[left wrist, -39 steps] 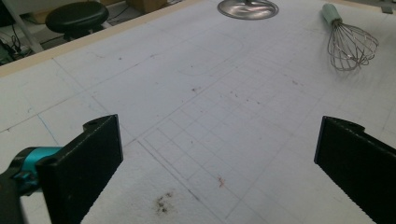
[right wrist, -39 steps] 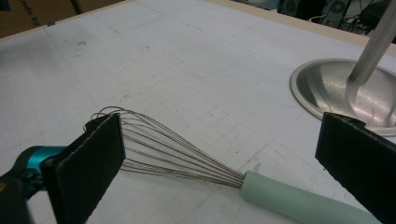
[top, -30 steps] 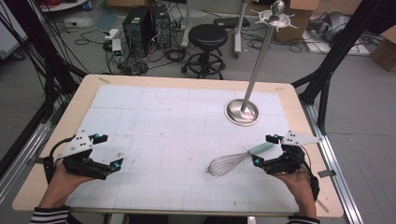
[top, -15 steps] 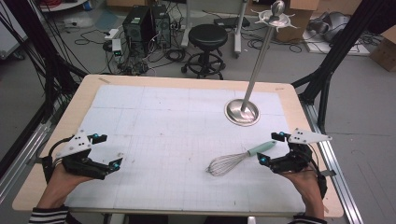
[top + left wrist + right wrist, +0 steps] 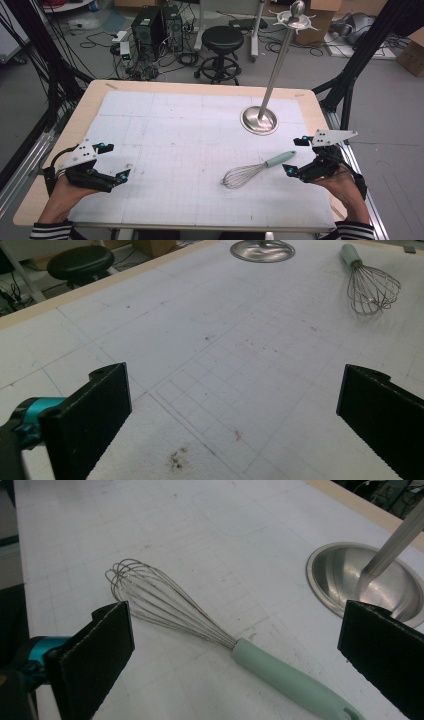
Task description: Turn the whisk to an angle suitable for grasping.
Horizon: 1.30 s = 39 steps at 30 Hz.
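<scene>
Grey concrete floor [image 5: 150,70] beyond the tabletop's far edge, black round stool [image 5: 222,39] on it, computer tower [image 5: 146,24] amid tangled cables [image 5: 100,37], cardboard boxes [image 5: 414,50] past the far right corner, black frame struts [image 5: 357,70] flanking both sides

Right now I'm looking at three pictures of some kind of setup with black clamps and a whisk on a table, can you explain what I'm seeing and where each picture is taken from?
A person sits at a table and holds a hand-operated grasping tool in each hand; there is no robot arm. The high view looks down from above: the left tool is at the lower left, the right tool at the lower right. The other two pictures come from small cameras riding on each tool, looking out between its two black jaws.

On the white gridded mat lie a whisk with a pale green handle, and a metal stand with a round base and a tall pole. Both tools are open and hold nothing. The right tool points at the whisk, close to its handle.
</scene>
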Tool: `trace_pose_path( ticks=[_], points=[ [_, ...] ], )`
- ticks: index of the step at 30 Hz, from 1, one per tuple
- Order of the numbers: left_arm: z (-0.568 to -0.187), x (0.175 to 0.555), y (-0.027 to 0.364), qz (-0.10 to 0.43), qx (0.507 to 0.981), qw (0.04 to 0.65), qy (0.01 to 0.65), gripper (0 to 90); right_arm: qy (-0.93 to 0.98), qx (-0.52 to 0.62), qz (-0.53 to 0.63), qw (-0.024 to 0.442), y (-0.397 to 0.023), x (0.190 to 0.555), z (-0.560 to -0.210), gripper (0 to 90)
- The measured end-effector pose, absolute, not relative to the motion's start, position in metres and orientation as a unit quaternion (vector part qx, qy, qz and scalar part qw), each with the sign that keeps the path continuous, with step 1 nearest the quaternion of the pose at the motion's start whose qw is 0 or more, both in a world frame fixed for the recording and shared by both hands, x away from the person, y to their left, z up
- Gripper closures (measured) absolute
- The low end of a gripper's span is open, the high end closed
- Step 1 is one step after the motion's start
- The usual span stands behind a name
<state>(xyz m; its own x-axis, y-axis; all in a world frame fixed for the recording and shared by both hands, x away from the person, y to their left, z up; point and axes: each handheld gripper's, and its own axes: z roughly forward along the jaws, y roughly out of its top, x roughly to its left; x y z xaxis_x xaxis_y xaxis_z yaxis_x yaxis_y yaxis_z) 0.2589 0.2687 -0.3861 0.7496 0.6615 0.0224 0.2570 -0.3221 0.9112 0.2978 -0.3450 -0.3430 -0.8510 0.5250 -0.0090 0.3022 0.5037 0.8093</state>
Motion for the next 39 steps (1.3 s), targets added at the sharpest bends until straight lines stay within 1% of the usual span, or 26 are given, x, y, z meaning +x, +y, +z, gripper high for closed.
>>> trace_pose_path(
  ticks=[4, 13, 19, 27, 39],
  points=[
    [-0.387, 0.259, 0.268, 0.201, 0.791, 0.5, 0.289, 1.7, 0.866, 0.229, 0.427, 0.123, -0.346, 0.302, -0.339, 0.5],
    [-0.388, 0.259, 0.267, 0.201, 0.794, 0.497, 0.286, 1.7, 0.909, 0.177, 0.369, 0.087, -0.339, 0.319, -0.336, 0.5],
    [-0.388, 0.259, 0.268, 0.199, 0.796, 0.496, 0.285, 1.7, 0.924, 0.153, 0.34, 0.083, -0.333, 0.328, -0.338, 0.5],
    [-0.389, 0.26, 0.268, 0.197, 0.799, 0.493, 0.283, 1.7, 0.945, 0.129, 0.293, 0.07, -0.322, 0.342, -0.348, 0.5],
    [-0.391, 0.261, 0.268, 0.198, 0.799, 0.491, 0.286, 1.7, 0.964, 0.104, 0.239, 0.045, -0.307, 0.361, -0.375, 0.5]
  ],
)
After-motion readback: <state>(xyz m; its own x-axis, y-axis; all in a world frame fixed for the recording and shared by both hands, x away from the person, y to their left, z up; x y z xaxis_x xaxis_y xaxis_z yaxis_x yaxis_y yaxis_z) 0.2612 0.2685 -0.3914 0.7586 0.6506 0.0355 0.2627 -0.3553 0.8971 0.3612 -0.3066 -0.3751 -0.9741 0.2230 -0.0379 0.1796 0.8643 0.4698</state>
